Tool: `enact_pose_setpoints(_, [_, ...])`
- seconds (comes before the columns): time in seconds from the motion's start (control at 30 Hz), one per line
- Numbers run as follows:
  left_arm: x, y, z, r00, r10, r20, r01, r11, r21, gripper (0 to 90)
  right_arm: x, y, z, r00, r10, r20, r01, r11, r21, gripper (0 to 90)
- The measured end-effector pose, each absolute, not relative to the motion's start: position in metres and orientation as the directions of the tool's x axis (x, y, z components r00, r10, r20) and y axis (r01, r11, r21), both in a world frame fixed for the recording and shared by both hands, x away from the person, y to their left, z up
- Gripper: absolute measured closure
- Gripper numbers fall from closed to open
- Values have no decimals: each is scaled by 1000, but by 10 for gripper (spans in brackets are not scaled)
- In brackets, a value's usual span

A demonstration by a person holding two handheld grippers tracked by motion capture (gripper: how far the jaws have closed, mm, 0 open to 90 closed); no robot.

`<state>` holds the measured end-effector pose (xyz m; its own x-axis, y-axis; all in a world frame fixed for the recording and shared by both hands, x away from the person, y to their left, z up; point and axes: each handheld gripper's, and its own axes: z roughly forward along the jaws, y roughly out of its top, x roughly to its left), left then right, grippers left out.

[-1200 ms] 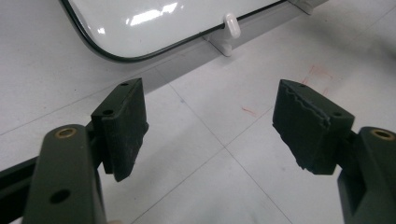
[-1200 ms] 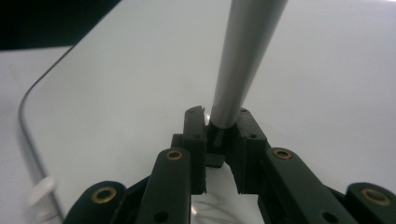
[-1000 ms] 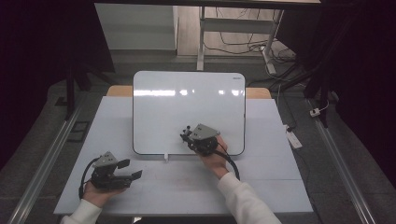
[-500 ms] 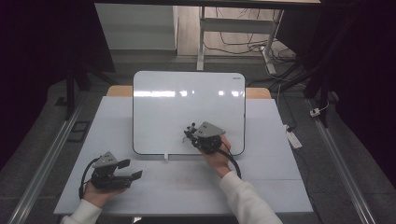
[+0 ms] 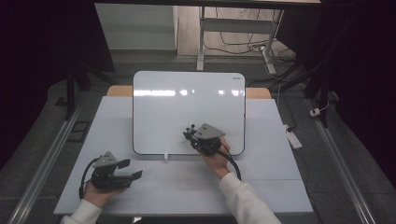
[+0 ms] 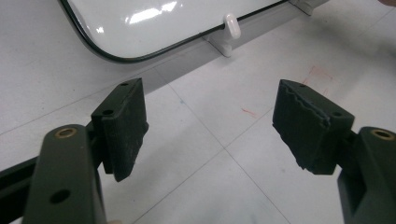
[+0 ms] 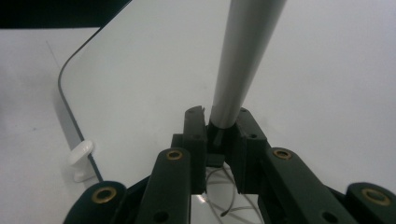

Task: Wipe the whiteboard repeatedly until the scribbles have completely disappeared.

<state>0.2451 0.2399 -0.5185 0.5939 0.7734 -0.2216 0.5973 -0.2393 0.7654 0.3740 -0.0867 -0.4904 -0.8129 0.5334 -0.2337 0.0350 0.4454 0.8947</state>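
**High view: marker clamped over the whiteboard, left gripper idle**

High view, starting at the left, we see the left gripper (image 5: 128, 170) resting low on the white table (image 5: 280, 186), near its front edge, held in the person's left hand (image 5: 95, 193). Its jaws stand wide apart with nothing between them; in the left gripper view we look past both black pads (image 6: 122, 123) onto bare tabletop, with the whiteboard (image 6: 154, 23) and its small white clip (image 6: 231, 25) well ahead of them.

Moving right, the whiteboard (image 5: 189, 109) lies flat in the middle of the table. The right gripper (image 5: 190, 135) sits over its lower right part, carried by the right hand (image 5: 217, 161).

In the right gripper view we find the jaws closed tight on a grey marker (image 7: 240, 60). The pads pinch its lower end from both sides, and the barrel rises straight up out of the gap, away from the camera, above the white board surface (image 7: 327, 93). We think its far end meets the board, though that end runs out of the frame. The board's white clip (image 7: 81, 156) sits at the left of these jaws.
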Motion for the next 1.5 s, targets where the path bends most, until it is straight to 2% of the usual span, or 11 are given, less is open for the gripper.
enact_pose_setpoints(0.03, [245,240,-519,593,774,-221,598,-240,765,270,368,-80,-497,-845,478,-240,20,477,879,779])
enact_pose_setpoints(0.13, [245,240,-519,593,774,-221,598,-240,765,271,362,-73,-502,-858,436,-270,-12,510,860,779])
enact_pose_setpoints(0.23, [245,240,-518,593,774,-221,597,-239,766,271,374,-81,-492,-824,510,-247,15,456,890,779])
enact_pose_setpoints(0.33, [245,240,-518,593,775,-220,596,-239,766,271,376,-83,-489,-814,529,-238,26,444,896,779])
enact_pose_setpoints(0.47, [245,241,-519,590,776,-223,600,-236,765,271,362,-75,-502,-855,441,-274,-13,510,860,779])
enact_pose_setpoints(0.7, [245,241,-518,592,775,-219,596,-239,767,271,366,-85,-497,-824,509,-249,21,466,885,778])
enact_pose_setpoints(0.87, [245,240,-519,592,776,-220,598,-240,765,271,359,-78,-503,-842,457,-285,-16,507,862,779])
enact_pose_setpoints(1.0, [245,240,-519,591,776,-220,598,-239,765,271,366,-87,-498,-807,536,-248,20,445,895,779])
enact_pose_setpoints(1.13, [246,240,-519,592,775,-221,600,-241,763,271,355,-73,-507,-842,453,-293,-25,510,860,778])
enact_pose_setpoints(1.37, [245,241,-519,591,776,-220,598,-238,765,271,366,-89,-498,-805,536,-255,12,444,896,779])
enact_pose_setpoints(1.5, [246,240,-519,594,774,-219,598,-242,764,271,356,-79,-506,-834,463,-298,-27,506,862,779])
